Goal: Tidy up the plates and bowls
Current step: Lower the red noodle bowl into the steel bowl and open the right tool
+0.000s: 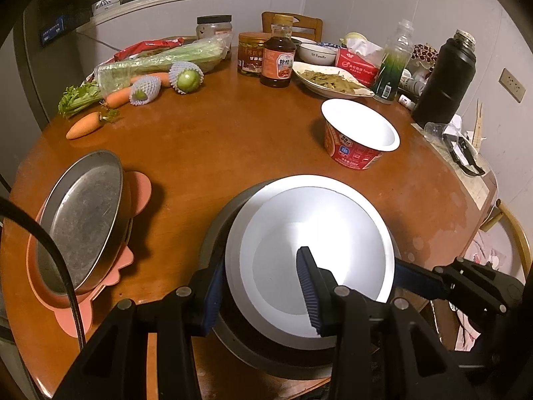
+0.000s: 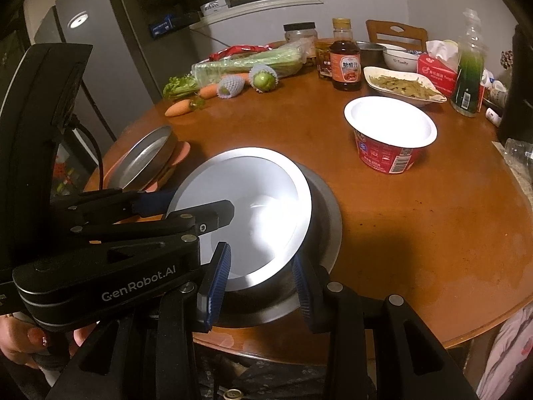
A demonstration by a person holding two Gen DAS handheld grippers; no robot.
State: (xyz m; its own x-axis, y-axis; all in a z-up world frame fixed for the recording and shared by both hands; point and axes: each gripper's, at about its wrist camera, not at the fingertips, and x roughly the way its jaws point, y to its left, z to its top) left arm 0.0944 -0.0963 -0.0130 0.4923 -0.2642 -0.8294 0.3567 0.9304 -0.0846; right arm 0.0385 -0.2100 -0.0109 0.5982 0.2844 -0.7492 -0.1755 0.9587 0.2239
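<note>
Together, both grippers are clamping one steel bowl (image 1: 309, 260) over a grey plate (image 2: 328, 213) on the table (image 1: 213, 153). Left gripper (image 1: 260, 290) is pinching its seven-o'clock rim; right gripper (image 2: 261, 283) is narrowly gripping the five-o'clock rim.

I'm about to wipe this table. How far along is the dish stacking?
Done: a grey metal pan sits on the pink tray. In hand: both grippers, left and right, grip the shiny steel bowl over the wide grey metal plate. Left: the red instant-noodle cup stands alone.
</note>
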